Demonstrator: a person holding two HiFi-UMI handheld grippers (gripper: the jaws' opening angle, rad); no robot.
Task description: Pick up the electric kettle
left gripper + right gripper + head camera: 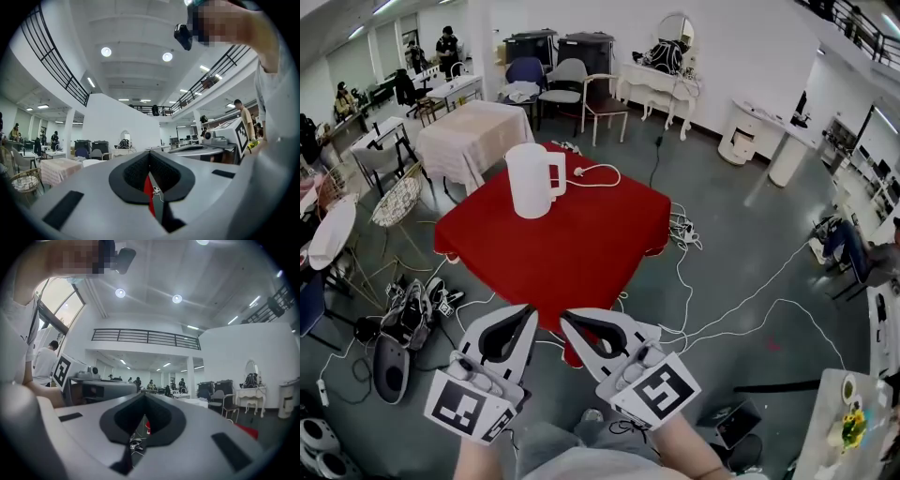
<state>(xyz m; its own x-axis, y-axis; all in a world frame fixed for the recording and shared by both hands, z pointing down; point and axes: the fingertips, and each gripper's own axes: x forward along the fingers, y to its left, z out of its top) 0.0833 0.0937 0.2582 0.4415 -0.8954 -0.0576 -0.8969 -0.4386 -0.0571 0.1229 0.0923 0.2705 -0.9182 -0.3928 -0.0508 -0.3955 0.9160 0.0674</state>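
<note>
Your left claw (528, 312) has its jaws pressed tip to tip with nothing between them. Its own view shows only a sliver of red through the slit. Your right claw (566, 320) is the same: fully closed and empty. Both sit side by side, low in the head view, pointing level across the room and short of the table's near corner.

Beyond them is the table (581, 239) under a red cloth. The kettle (530, 180) stands upright on its far left part, well apart from both claws. It is white, and its handle (557, 178) sticks out to the right as you see it from above. A white cord (602, 174) loops on the cloth just beside that handle.

You are at the approach, so nothing is in hand yet.

- Spread the right claw's jaws wide before you get close, not at the last moment.
- Bring the right claw in from the handle side and set one jaw through the loop of the handle.
- Close high on the handle, where the kettle will hang straighter.
- Stay above the cord so it does not snag.
- I cannot tell whether there is water inside, so expect some weight and lift straight up.
- Keep the left claw ready at the body.
</note>
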